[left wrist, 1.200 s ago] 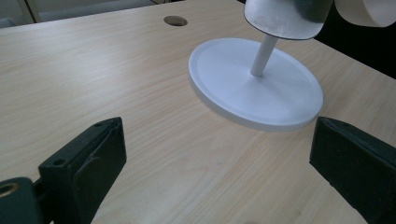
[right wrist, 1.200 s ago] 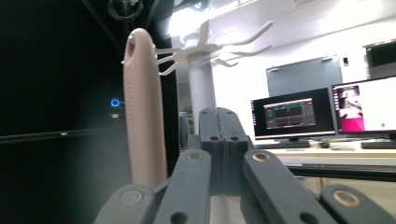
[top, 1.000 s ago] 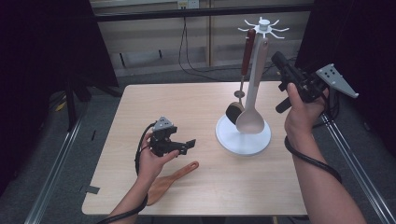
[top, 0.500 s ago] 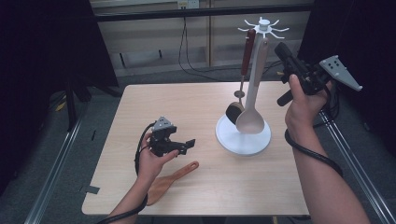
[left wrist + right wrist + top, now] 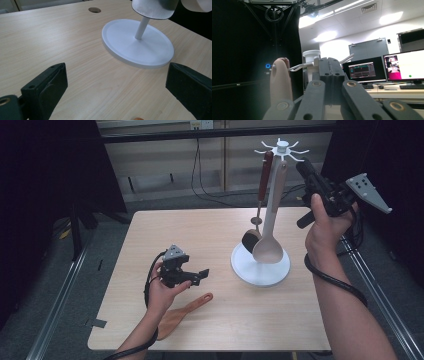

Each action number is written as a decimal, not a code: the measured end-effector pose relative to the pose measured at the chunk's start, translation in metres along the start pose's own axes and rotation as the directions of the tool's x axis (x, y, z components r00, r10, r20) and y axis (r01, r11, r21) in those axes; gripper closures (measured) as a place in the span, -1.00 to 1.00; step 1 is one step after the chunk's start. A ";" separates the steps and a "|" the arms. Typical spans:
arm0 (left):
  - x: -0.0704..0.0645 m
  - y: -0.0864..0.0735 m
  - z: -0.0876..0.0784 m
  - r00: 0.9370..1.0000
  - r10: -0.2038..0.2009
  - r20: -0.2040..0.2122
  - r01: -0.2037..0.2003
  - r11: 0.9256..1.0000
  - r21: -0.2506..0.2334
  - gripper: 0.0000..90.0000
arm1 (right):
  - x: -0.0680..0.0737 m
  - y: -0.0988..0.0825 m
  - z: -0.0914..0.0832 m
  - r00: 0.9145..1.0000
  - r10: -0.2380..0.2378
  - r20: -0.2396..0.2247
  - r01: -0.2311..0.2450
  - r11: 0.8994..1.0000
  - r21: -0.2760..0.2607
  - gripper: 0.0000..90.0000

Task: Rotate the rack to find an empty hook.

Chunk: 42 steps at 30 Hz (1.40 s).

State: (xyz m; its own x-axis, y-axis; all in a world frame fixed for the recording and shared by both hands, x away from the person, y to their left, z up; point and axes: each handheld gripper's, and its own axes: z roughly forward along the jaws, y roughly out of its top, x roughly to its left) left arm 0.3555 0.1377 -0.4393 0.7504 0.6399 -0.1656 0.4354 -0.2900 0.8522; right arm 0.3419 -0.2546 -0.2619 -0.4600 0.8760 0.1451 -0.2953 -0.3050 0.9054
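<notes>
A white utensil stand (image 5: 282,147) rises from a round base (image 5: 240,267) on the wooden table. From its hooks hang a pale wooden spoon (image 5: 270,247) and a brown-handled ladle (image 5: 263,170). My right gripper (image 5: 302,166) is raised just right of the hooks, and its jaws are shut with nothing between them. In the right gripper view the shut jaws (image 5: 329,67) point at the stand's top (image 5: 312,53), with a wooden handle end (image 5: 280,75) hanging at the left. My left gripper (image 5: 201,274) is open low over the table, and its jaws (image 5: 117,82) face the stand's base (image 5: 137,45).
A wooden spatula (image 5: 187,310) lies on the table near the front edge, just below my left hand. The table (image 5: 200,235) has a small hole (image 5: 94,10) in its top. Monitors (image 5: 364,70) stand far behind the stand.
My right gripper has risen a little towards the stand's hooks. The left gripper has kept still.
</notes>
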 end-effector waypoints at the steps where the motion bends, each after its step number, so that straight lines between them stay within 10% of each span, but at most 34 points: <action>1: 0.000 0.000 0.000 1.000 0.001 0.000 -0.001 1.000 0.002 -0.92 | 0.000 0.000 0.000 1.000 -0.003 0.006 0.003 1.000 0.000 1.00; 42: -0.001 0.002 -0.001 1.000 0.011 -0.006 -0.011 1.000 0.000 -0.92 | 0.029 -0.005 0.014 0.995 -0.042 -0.090 0.045 0.998 0.031 1.00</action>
State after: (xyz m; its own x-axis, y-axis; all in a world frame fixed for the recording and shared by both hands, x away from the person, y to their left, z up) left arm 0.3547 0.1372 -0.4371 0.7524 0.6406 -0.1534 0.4273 -0.2974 0.8538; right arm 0.3414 -0.2222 -0.2564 -0.5204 0.8510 0.0706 -0.2893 -0.2534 0.9231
